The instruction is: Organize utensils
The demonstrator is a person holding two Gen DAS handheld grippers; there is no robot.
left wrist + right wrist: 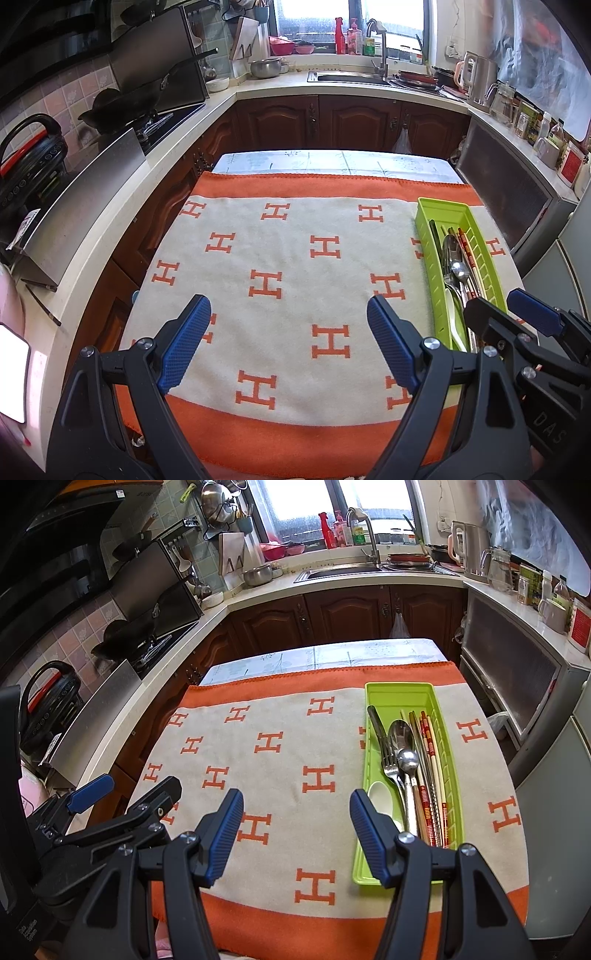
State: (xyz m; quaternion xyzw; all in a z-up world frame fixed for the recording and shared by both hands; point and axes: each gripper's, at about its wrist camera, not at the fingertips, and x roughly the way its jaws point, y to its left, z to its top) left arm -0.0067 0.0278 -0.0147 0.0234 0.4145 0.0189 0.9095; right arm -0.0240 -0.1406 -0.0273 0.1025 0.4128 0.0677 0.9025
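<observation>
A green plastic tray (402, 694) lies on the right side of the orange and cream cloth (280, 753); it also shows in the left wrist view (432, 210). In it lie metal spoons (402, 734), a fork (389, 764), a white spoon (380, 794), a knife and several chopsticks (430, 746). My left gripper (288, 343) is open and empty above the near middle of the cloth. My right gripper (295, 830) is open and empty just left of the tray's near end. The right gripper also shows at the right in the left wrist view (502, 306).
The cloth covers a small table (332, 160) in a kitchen. Counters run along the left, back and right, with a wok (122, 107), a sink (351, 77), a kettle (476, 74) and jars. Wooden cabinets stand behind the table.
</observation>
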